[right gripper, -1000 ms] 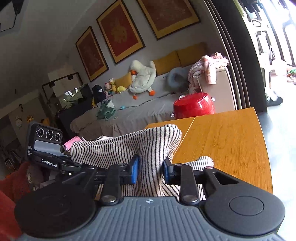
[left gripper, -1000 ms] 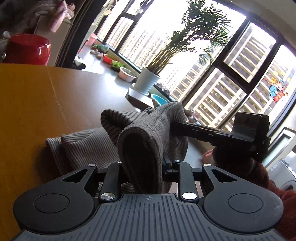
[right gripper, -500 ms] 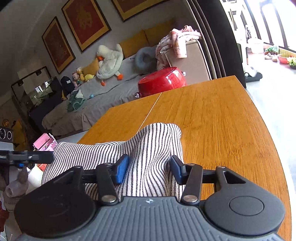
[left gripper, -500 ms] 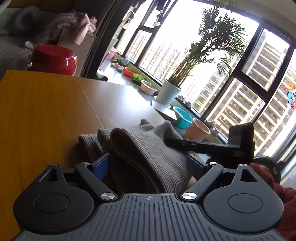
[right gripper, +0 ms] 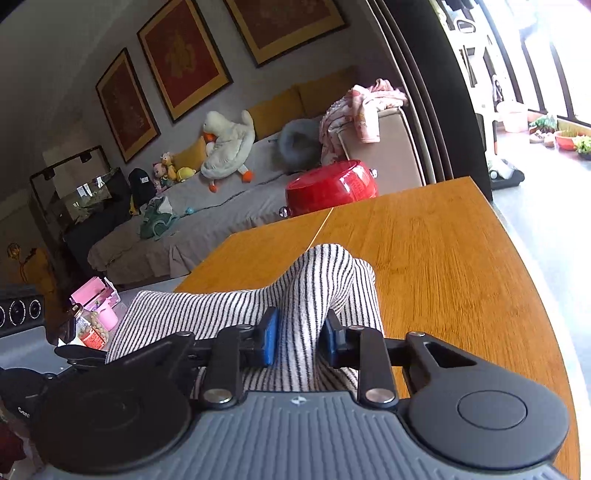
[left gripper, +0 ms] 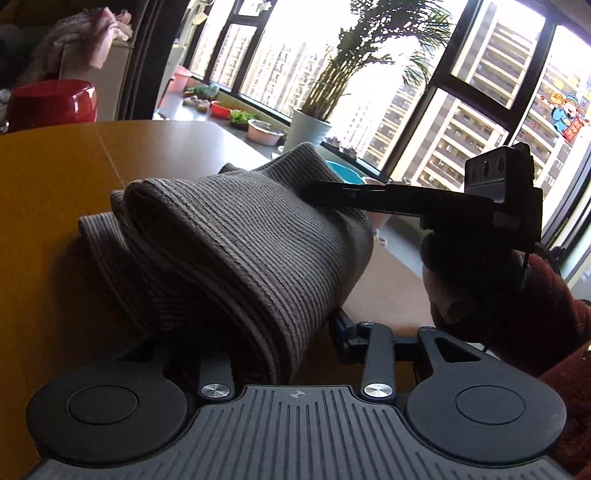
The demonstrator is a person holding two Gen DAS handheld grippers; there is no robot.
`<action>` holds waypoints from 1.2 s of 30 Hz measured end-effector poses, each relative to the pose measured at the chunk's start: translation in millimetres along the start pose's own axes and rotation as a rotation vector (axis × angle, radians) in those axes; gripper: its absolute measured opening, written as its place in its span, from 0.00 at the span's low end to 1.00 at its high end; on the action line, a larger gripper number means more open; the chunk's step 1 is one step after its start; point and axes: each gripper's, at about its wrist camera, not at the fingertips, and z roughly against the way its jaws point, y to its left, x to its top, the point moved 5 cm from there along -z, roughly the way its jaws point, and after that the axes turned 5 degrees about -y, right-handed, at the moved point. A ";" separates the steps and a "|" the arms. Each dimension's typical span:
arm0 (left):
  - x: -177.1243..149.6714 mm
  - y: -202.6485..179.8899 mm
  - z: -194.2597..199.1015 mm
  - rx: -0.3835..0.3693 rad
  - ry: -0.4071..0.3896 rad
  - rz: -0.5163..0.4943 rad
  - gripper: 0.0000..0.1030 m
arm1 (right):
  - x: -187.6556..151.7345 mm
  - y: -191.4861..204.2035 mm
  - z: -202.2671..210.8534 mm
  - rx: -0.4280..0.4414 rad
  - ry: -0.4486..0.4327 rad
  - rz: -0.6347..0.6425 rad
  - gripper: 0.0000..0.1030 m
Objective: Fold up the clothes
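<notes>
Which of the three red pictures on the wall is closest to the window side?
The rightmost framed picture, cut off at the top edge of the right wrist view. It hangs nearest the dark curtain; the middle picture and the left picture hang further away.

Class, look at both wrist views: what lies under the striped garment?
The wooden table shows beneath the striped garment. Whatever lies below its bunched folds is covered.

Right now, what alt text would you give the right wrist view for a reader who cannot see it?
The right gripper pinches a fold of black-and-white striped cloth that lies on a wooden table. Beyond the table stand a red pot and a grey sofa with a white plush duck.
</notes>
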 end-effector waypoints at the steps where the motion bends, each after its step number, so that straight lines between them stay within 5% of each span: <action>1: -3.4 -3.2 3.7 -0.020 0.007 0.012 0.34 | 0.7 3.1 7.0 0.006 -0.004 0.001 0.21; 10: -3.8 -35.3 62.3 -0.259 -0.009 0.097 0.32 | 15.1 50.5 89.4 0.114 -0.031 0.082 0.20; 17: -22.3 31.2 27.6 -0.234 0.042 0.414 0.32 | 35.3 49.7 47.5 0.142 -0.013 0.070 0.20; 21: -33.8 59.7 20.7 -0.216 0.036 0.512 0.32 | 9.7 28.1 -13.7 0.065 0.109 0.061 0.21; 27: -21.4 42.0 28.6 -0.104 -0.004 0.283 0.40 | -0.9 19.3 -33.6 0.073 0.116 0.008 0.23; 28: -18.2 34.4 27.6 -0.075 -0.003 0.215 0.51 | -0.7 20.0 -31.8 0.073 0.112 0.016 0.23; 30: -16.1 21.4 20.4 -0.041 0.004 0.131 0.59 | 0.0 20.3 -27.9 0.077 0.105 0.021 0.23; 33: -15.2 16.2 16.1 -0.007 0.008 0.081 0.49 | -0.2 16.7 -23.8 0.076 0.087 0.013 0.25; 36: -14.4 33.1 23.7 -0.059 -0.001 0.170 0.38 | 0.1 15.9 -9.8 0.110 0.066 0.062 0.49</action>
